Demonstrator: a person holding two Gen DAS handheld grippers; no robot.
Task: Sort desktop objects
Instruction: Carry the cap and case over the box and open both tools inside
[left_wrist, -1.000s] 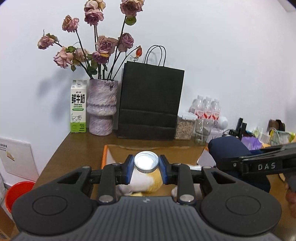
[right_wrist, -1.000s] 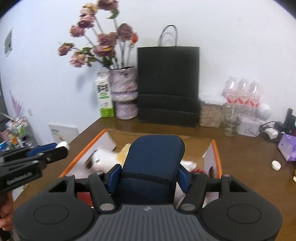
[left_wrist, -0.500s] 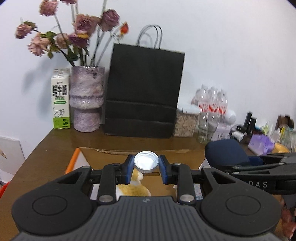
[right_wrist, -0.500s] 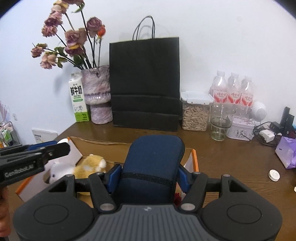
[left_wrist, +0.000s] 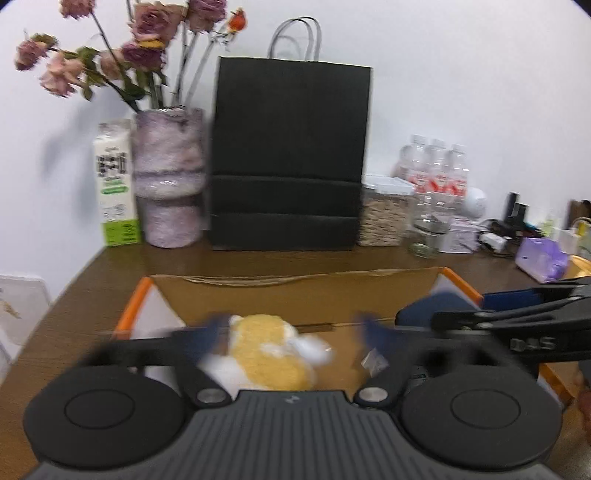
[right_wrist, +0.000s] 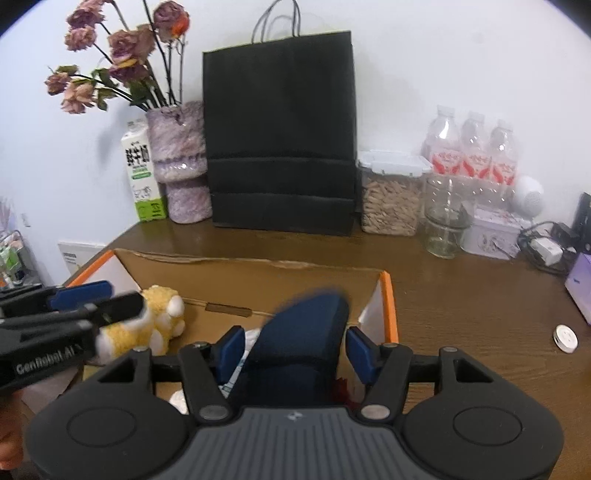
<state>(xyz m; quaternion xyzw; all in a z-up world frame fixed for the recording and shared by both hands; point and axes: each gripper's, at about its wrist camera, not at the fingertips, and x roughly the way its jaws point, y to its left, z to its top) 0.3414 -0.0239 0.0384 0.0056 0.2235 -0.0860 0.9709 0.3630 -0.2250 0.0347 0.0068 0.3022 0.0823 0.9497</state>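
**Over the box: both grippers letting go**

Above the cardboard box we find the left gripper opening, nothing between its jaws; the right gripper opening, its pads clear of the tilted blue case; the plush toy lies inside.

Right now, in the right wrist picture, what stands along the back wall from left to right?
White and green milk carton → mottled purple vase of dried roses → tall black paper bag → clear lidded box of seeds → empty glass jar → three clear water bottles with red labels.
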